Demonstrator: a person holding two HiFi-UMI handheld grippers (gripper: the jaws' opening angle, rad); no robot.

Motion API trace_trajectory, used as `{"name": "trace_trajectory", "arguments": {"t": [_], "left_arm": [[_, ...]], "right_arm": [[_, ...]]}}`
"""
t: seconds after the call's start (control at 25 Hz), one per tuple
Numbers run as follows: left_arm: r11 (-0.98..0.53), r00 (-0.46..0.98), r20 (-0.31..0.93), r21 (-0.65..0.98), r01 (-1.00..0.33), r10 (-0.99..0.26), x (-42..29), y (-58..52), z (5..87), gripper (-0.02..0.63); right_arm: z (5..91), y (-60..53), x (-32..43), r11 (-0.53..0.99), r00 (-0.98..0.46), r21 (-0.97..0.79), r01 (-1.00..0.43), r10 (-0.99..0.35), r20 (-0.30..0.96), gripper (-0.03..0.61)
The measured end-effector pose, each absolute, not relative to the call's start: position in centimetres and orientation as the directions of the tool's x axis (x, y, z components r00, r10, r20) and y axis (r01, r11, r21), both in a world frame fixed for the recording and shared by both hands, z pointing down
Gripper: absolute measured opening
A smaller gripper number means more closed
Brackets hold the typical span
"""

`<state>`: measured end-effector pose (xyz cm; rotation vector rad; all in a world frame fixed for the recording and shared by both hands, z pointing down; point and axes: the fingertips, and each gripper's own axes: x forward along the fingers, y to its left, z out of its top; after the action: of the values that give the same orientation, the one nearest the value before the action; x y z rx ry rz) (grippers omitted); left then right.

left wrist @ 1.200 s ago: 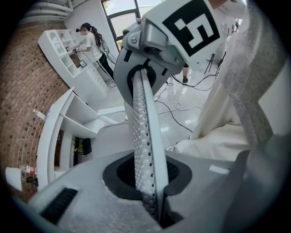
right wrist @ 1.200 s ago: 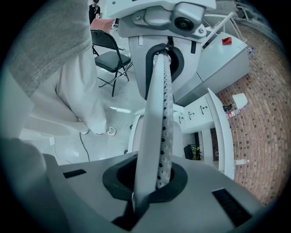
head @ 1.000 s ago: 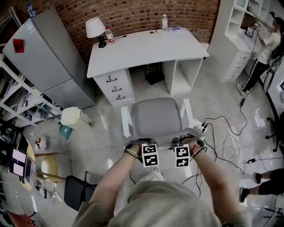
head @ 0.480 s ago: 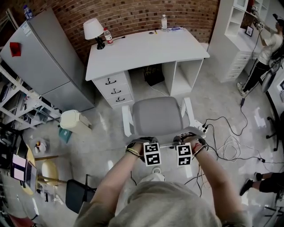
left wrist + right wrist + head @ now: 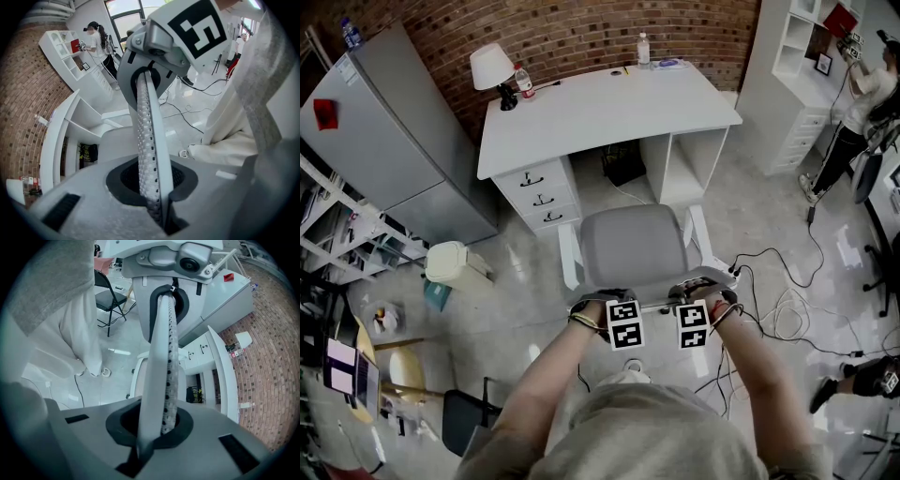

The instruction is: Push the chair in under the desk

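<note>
Head view | chair (image 5: 633, 246) square to desk (image 5: 600, 108) kneehole, not yet under | left gripper (image 5: 602, 300) and right gripper (image 5: 698, 287) each clamped on backrest (image 5: 149, 140) rim, apart, so I push straight

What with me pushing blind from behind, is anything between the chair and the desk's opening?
Nothing visible stands between the chair and the desk's opening. A black object sits far back under the desk.

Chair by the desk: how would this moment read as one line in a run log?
step: push chair in | left tool: shut on backrest | right tool: shut on backrest | chair: facing desk, not under yet
</note>
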<state>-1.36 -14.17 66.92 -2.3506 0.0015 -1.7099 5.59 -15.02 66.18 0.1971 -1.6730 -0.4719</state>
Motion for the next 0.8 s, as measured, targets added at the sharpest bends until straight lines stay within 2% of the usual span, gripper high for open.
{"name": "trace_trajectory", "arguments": {"t": [0.8], "left_arm": [[-0.969,0.322,0.937,-0.196,0.150,-0.139,-1.0,-18.9,66.8,0.051]], "right_arm": [[66.0,-19.8,5.9,0.891,-0.159,0.435,0.130,-0.415,0.896,0.014]]}}
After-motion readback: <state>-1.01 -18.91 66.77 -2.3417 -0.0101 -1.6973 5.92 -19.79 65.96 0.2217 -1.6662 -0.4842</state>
